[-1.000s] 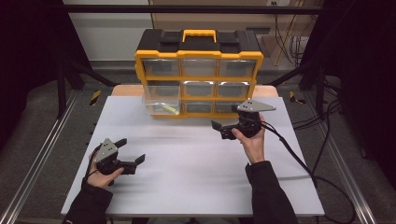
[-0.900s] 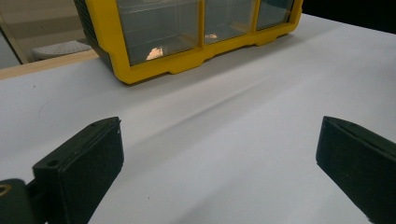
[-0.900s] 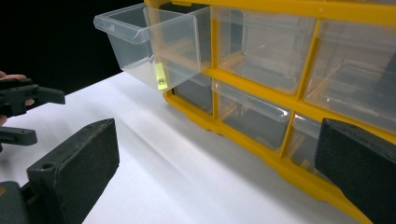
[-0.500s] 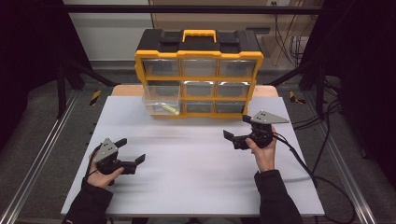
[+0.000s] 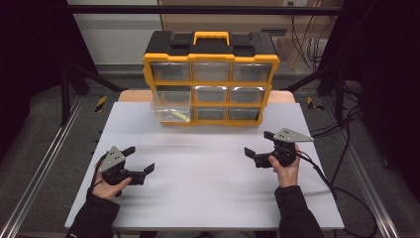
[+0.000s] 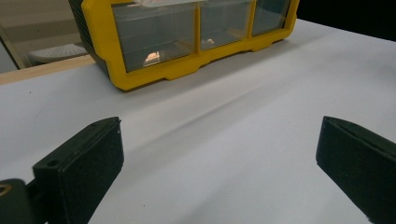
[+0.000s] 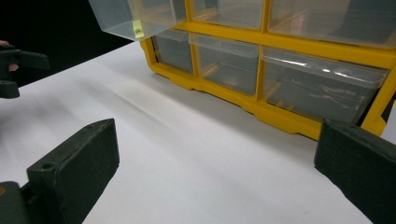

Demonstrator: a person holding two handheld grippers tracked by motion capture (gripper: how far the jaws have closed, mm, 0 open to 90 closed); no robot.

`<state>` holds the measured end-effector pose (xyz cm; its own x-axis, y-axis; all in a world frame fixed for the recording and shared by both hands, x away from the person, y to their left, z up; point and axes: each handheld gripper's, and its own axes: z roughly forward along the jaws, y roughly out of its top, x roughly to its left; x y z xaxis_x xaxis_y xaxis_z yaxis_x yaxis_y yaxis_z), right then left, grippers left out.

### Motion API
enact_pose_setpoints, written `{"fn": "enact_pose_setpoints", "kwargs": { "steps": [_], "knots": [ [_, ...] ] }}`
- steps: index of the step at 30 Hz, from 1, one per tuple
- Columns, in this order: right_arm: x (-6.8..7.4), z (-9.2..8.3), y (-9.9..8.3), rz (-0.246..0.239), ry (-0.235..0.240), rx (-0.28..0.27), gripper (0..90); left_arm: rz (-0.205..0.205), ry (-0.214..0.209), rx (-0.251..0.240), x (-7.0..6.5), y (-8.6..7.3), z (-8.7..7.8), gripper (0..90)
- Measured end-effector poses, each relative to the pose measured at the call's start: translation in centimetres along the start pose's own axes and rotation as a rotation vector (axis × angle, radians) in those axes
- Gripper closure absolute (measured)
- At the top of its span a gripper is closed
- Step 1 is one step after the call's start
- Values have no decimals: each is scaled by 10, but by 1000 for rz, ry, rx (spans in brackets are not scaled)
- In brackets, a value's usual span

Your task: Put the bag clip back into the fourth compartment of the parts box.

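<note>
The organizer's (image 6: pixel 187 42) upper drawers are cut off in both gripper views.

No legible text, brand, number or sign noted: the small yellow-green sticker (image 7: pixel 138 29) on the front of the pulled-out clear plastic drawer (image 7: pixel 135 16) of the yellow-and-black plastic drawer organiser (image 5: pixel 210 79) carries marks too small and blurred to read.

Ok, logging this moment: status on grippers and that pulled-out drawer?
Left gripper open, empty, low over table. Right gripper open, empty, away from organizer. Middle-left drawer pulled out. Nothing between.
</note>
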<state>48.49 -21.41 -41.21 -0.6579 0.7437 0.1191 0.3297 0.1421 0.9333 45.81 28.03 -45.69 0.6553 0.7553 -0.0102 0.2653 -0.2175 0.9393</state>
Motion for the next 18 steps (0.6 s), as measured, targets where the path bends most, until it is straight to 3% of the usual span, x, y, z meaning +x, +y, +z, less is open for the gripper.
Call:
{"fn": "enact_pose_setpoints", "kwargs": {
  "steps": [18],
  "knots": [
    [-7,-17,-30,5,-10,11,3,1,-27,-17,-6,12,-2,9]
  ]
}}
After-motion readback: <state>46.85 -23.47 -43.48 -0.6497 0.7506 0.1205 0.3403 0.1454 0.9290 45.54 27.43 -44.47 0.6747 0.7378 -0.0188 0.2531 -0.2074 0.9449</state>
